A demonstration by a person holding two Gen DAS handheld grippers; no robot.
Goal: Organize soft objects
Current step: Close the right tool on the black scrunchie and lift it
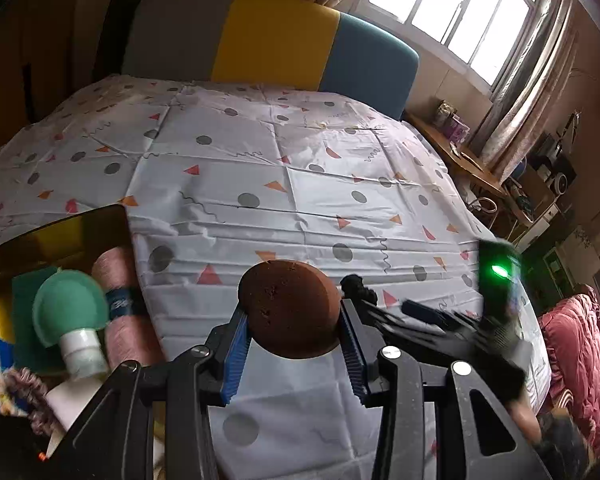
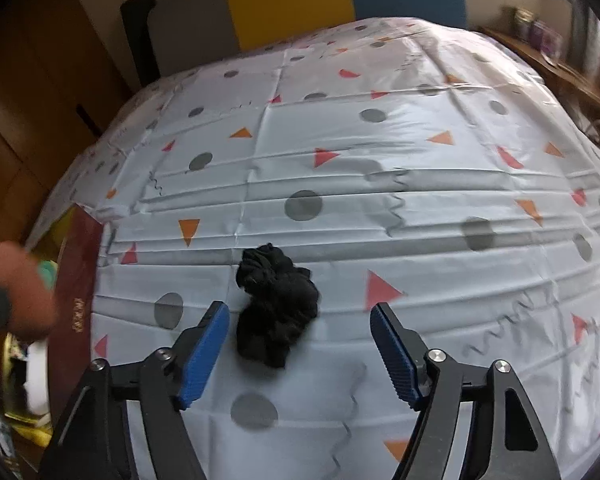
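Clearly the left gripper (image 1: pixel 294 334) is clamped on a brown round sponge (image 1: pixel 290 310), its blue pads (image 1: pixel 236 354) pressing both sides so the disc stands on edge above the patterned bed cover (image 1: pixel 284 184). To finish this step well, I would carry the sponge across to the open box (image 1: pixel 60 236) at the cover's near left edge and let go only once it is over a free patch, since a green-capped bottle (image 1: pixel 74 320), a pink yarn cone (image 1: pixel 120 304) and other small things already crowd it. A soft sponge springs back when freed, so a low release seems wise.

The right gripper (image 2: pixel 300 354) has its jaws apart, closed on nothing. A crumpled black cloth (image 2: pixel 276 306) lies on the cover between and just beyond them, nearer the left-hand pad. Shifting slightly toward it before closing should centre the bundle; pinching its thick middle would probably keep loose folds from trailing.

Both tools tilt steeply down at the bed. From the left wrist the right tool (image 1: pixel 452 320) shows blurred, close beside the sponge, near the cover's near edge.
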